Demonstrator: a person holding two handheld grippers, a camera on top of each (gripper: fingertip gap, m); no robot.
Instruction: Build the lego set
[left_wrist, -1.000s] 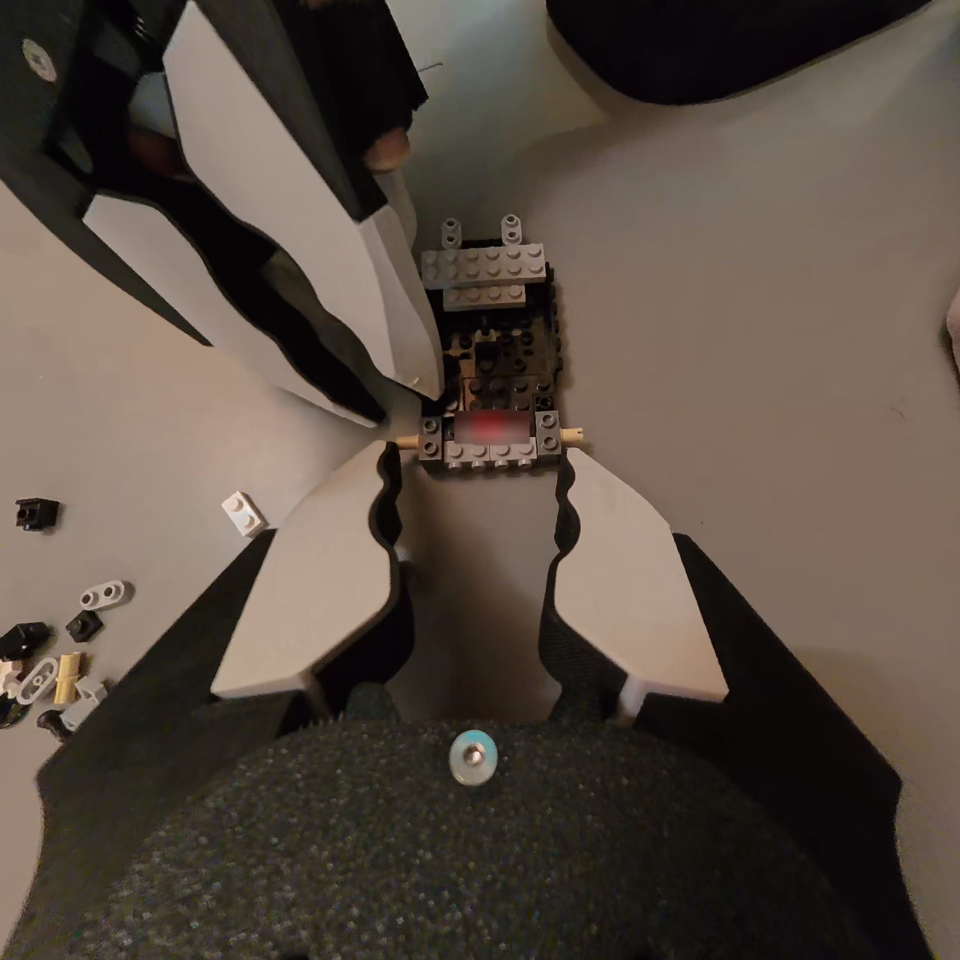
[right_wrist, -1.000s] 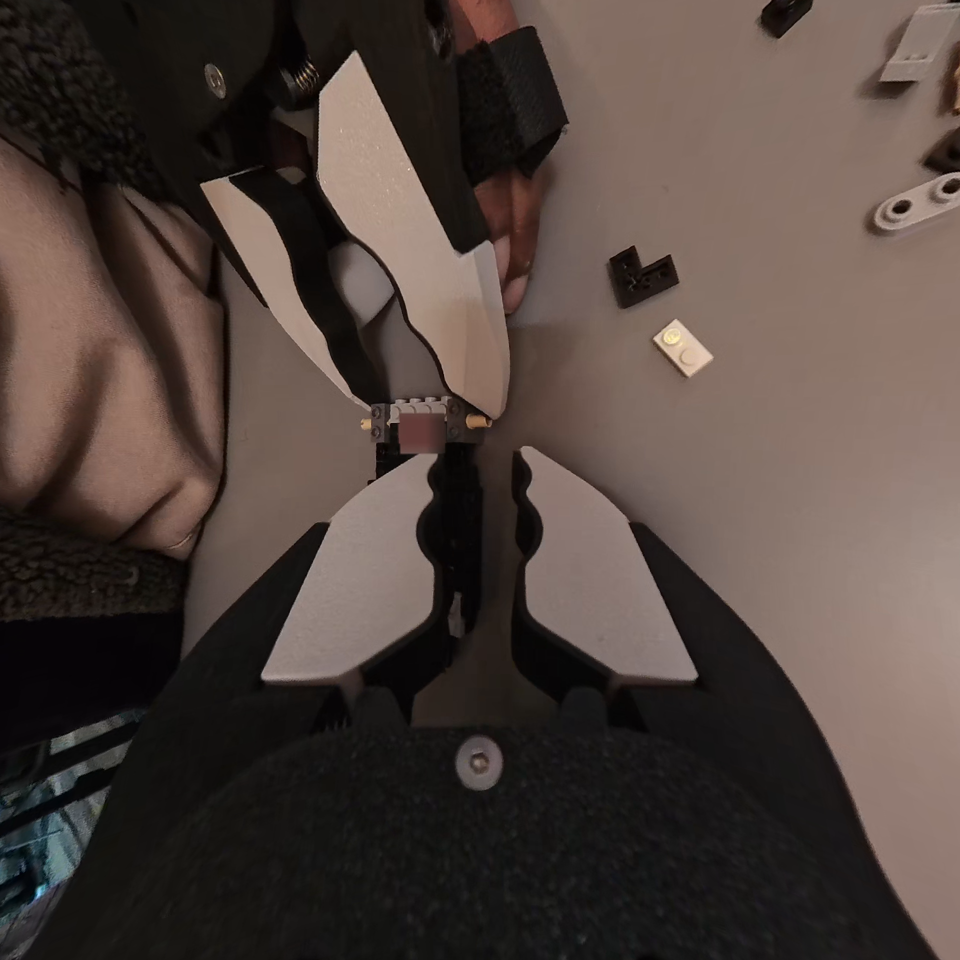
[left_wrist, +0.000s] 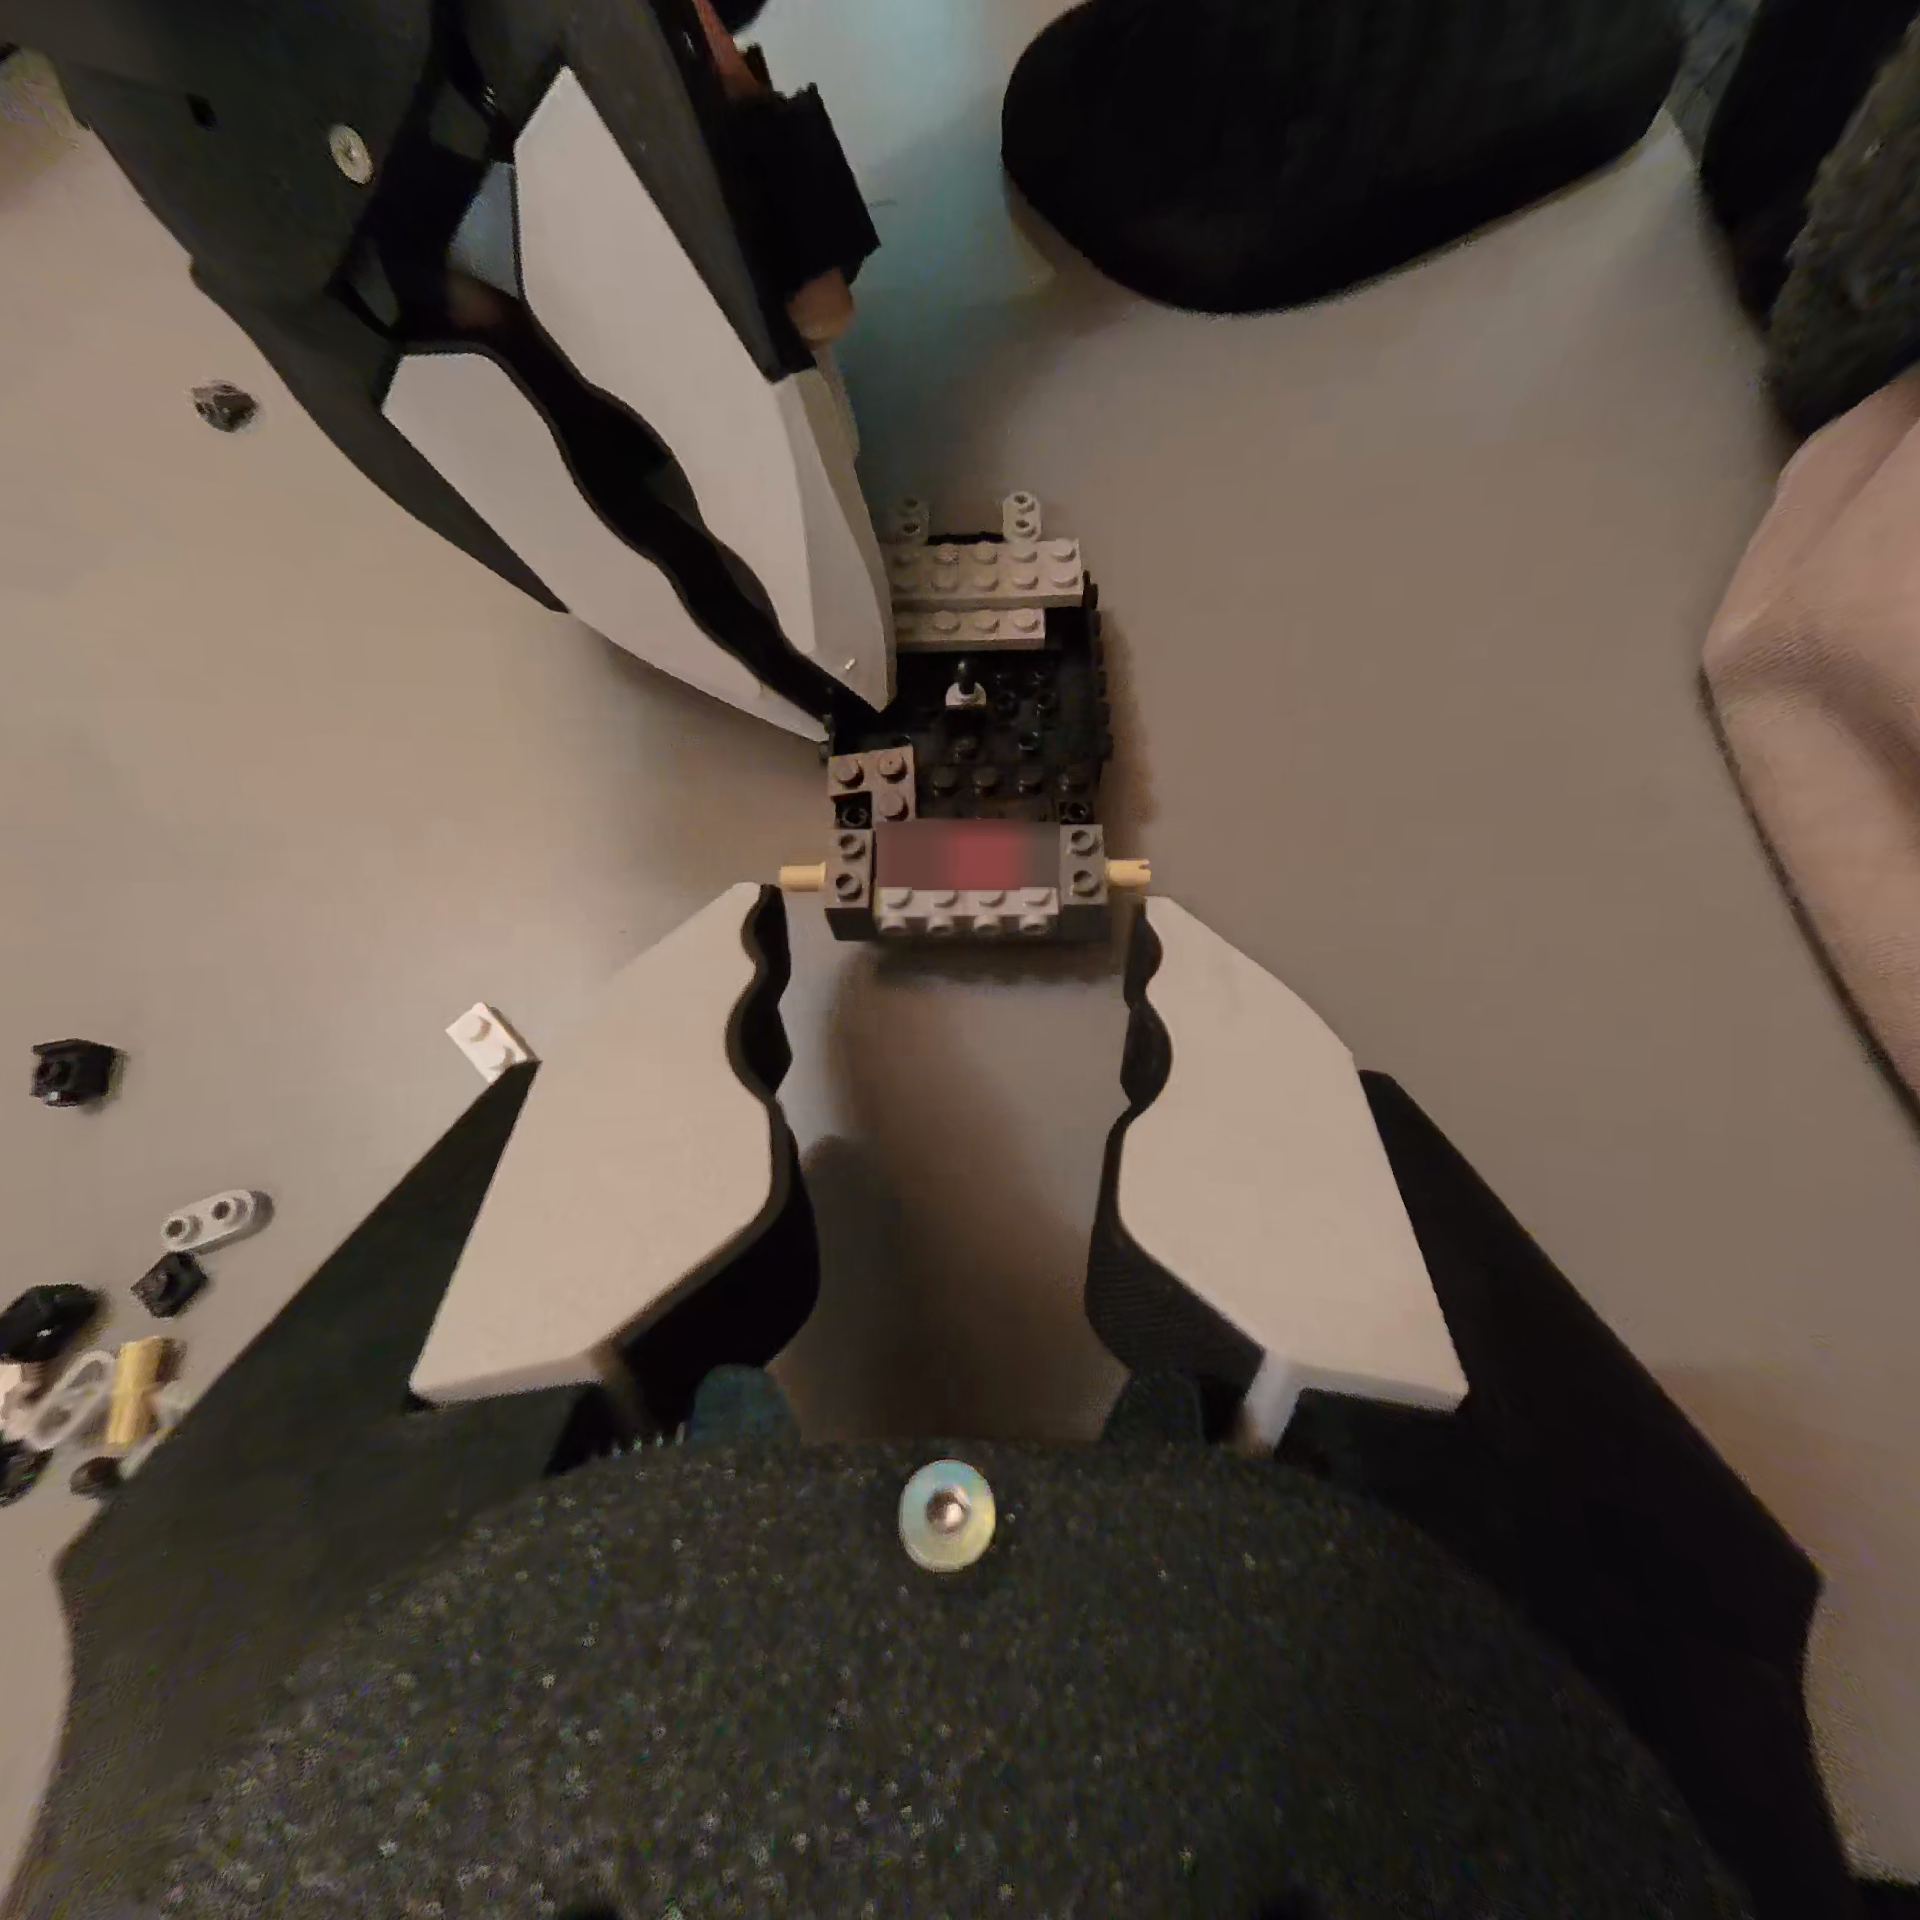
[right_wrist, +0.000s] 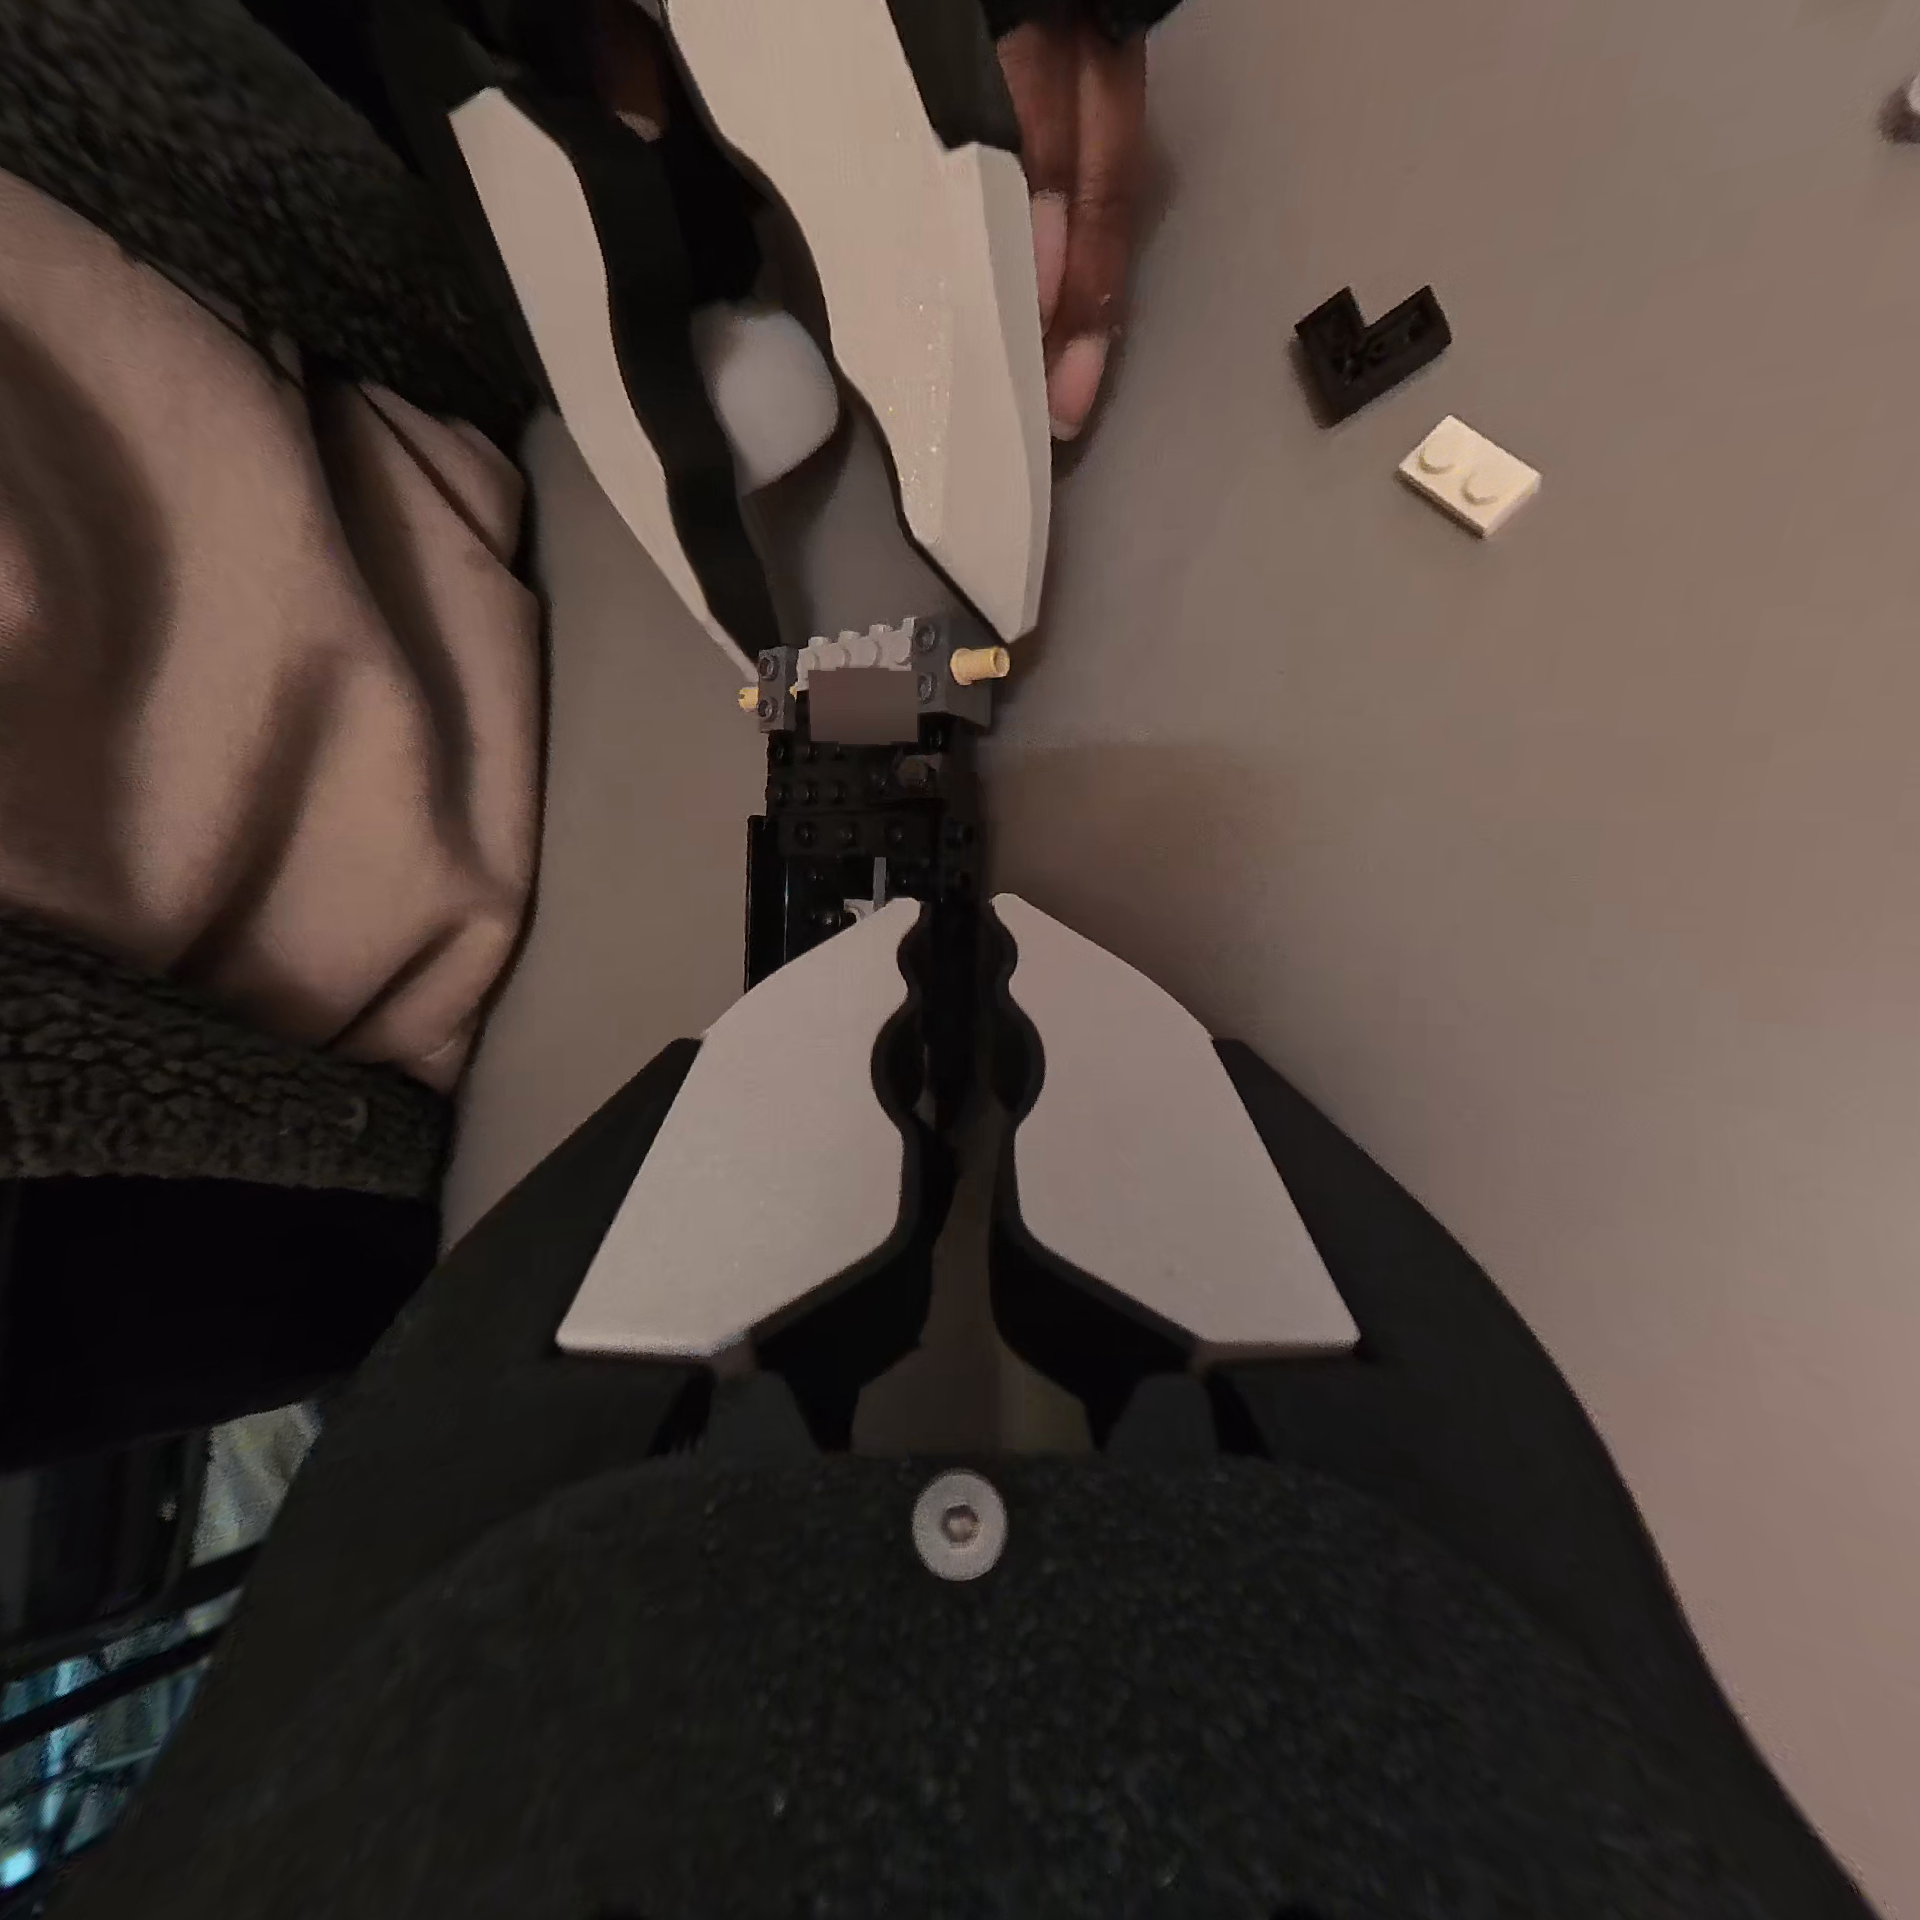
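On the grey bench (left_wrist: 1455, 831), the left claw (left_wrist: 951, 914) gapes before the lego chassis (left_wrist: 977, 790), likely steadying, while the right claw (right_wrist: 956, 914) pinches its black side wall.

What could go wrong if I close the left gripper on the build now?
The open left gripper flanks the tan pins; closing could shove them in. The right gripper seems to pinch only one black side wall of the lego build, so it may twist. The white plate lies beside the left finger; it could get swept.
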